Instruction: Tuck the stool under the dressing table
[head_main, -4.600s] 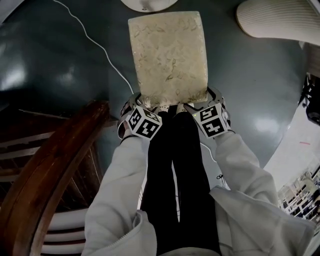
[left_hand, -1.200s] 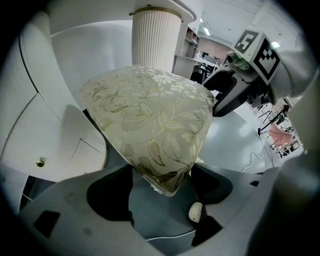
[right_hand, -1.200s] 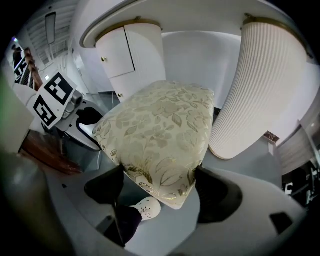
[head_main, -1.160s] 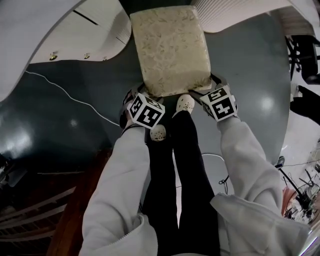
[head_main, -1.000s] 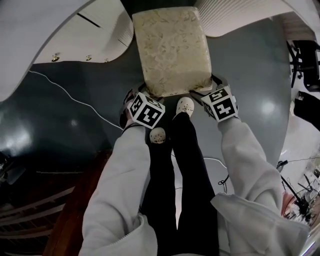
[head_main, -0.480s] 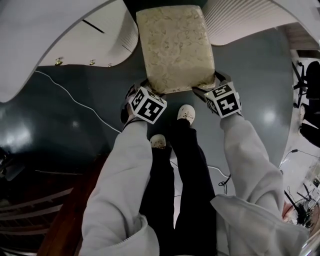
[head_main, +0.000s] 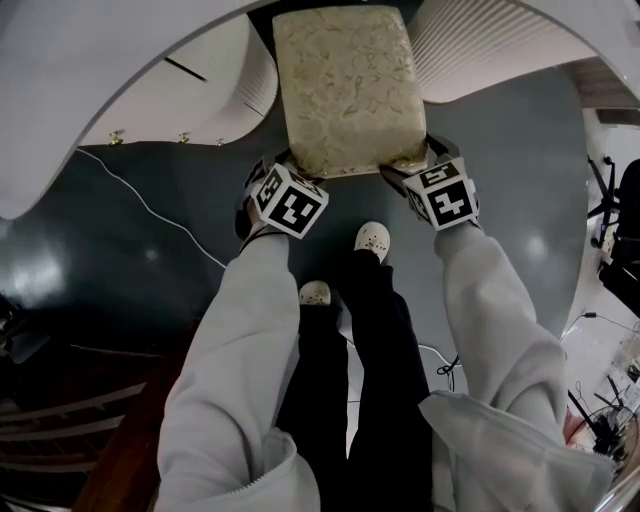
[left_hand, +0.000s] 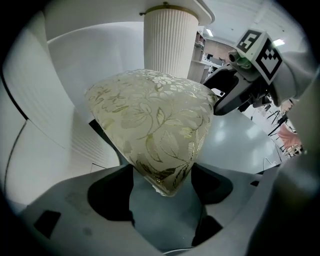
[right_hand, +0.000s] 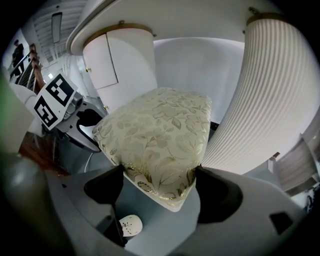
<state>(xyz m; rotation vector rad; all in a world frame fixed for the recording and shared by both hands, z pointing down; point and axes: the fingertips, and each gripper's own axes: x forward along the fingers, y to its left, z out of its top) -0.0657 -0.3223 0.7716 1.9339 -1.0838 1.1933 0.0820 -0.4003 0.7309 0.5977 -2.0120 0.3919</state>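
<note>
The stool (head_main: 345, 85), topped by a cream cushion with a gold leaf pattern, stands on the dark floor in the gap of the white dressing table (head_main: 100, 60). Its far end is under the tabletop's edge. My left gripper (head_main: 285, 168) is shut on the cushion's near left corner (left_hand: 162, 175). On the near right corner (right_hand: 157, 187) my right gripper (head_main: 415, 165) clamps with wide jaws. Each gripper view shows the stool (left_hand: 150, 120) (right_hand: 160, 135) wedged between the jaws, and the other gripper (left_hand: 225, 97) (right_hand: 85, 120) at the far corner.
A white fluted pedestal (head_main: 480, 50) (right_hand: 260, 100) flanks the stool on the right, and a cabinet with a door (right_hand: 117, 60) on the left. The person's white shoes (head_main: 372, 238) (head_main: 314, 293) stand just behind the stool. A thin cable (head_main: 150, 205) crosses the floor. Dark wooden furniture (head_main: 130, 450) sits bottom left.
Both grippers and the stool have moved up the view, farther into the gap of the dressing table. The tabletop now covers the stool's far edge. The person's feet have stepped forward.
</note>
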